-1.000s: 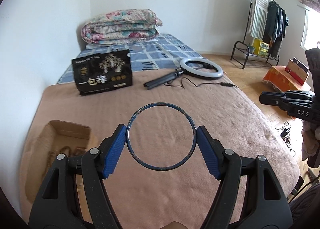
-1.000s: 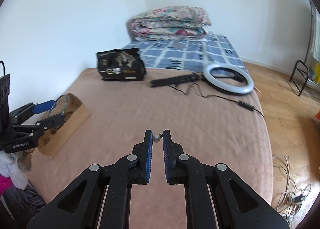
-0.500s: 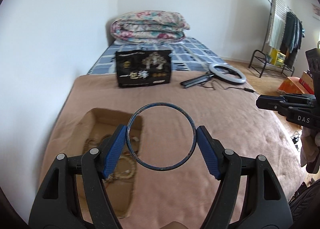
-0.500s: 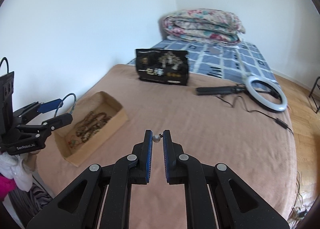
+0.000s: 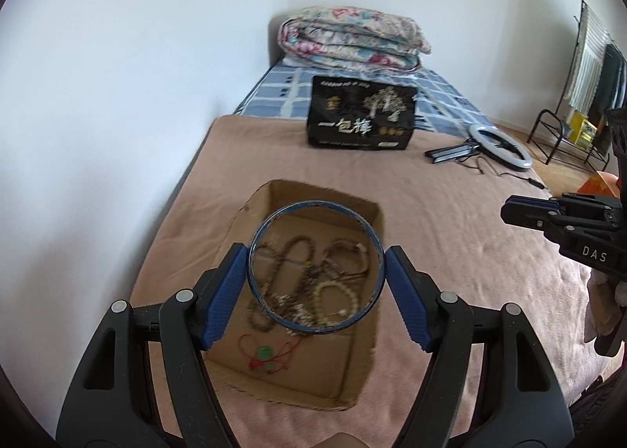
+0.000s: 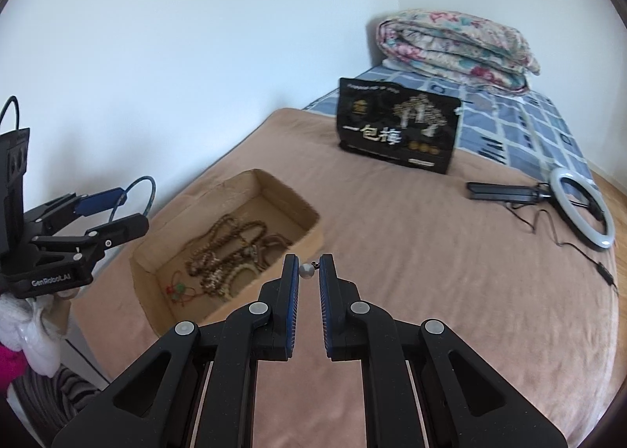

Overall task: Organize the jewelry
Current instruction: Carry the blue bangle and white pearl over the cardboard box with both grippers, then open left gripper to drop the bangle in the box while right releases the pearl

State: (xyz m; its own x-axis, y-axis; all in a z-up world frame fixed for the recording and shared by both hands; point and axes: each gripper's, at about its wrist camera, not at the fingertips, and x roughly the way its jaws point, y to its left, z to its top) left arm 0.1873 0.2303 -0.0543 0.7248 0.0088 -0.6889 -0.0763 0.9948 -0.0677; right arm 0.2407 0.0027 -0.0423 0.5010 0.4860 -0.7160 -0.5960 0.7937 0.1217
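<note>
My left tool (image 5: 316, 278) is spread wide and grips a big blue ring bracelet (image 5: 316, 267), with one blue pad (image 5: 222, 301) pressed on each side of it. I look through the bracelet and see the cardboard box (image 5: 364, 361) on the bed (image 5: 470, 252) right under it. In the box lie bead necklaces (image 5: 290, 252), a pale bead bracelet (image 5: 337, 297) and a red string with a green stone (image 5: 264, 354).

My right tool (image 6: 308, 271) is clenched almost all the way. It pinches a small silver ball (image 6: 306, 271) between its tips. This tool hangs over the bed just to the right of the box (image 6: 282, 193), near its far corner.

From the right view, my left tool (image 6: 129, 209) is at the left, beside the near end of the box, with the blue bracelet (image 6: 137, 199) standing up in it.

Far off on the bed stand a black bag (image 6: 397, 130), a ring light (image 6: 582, 213) and a folded quilt (image 6: 454, 48).
</note>
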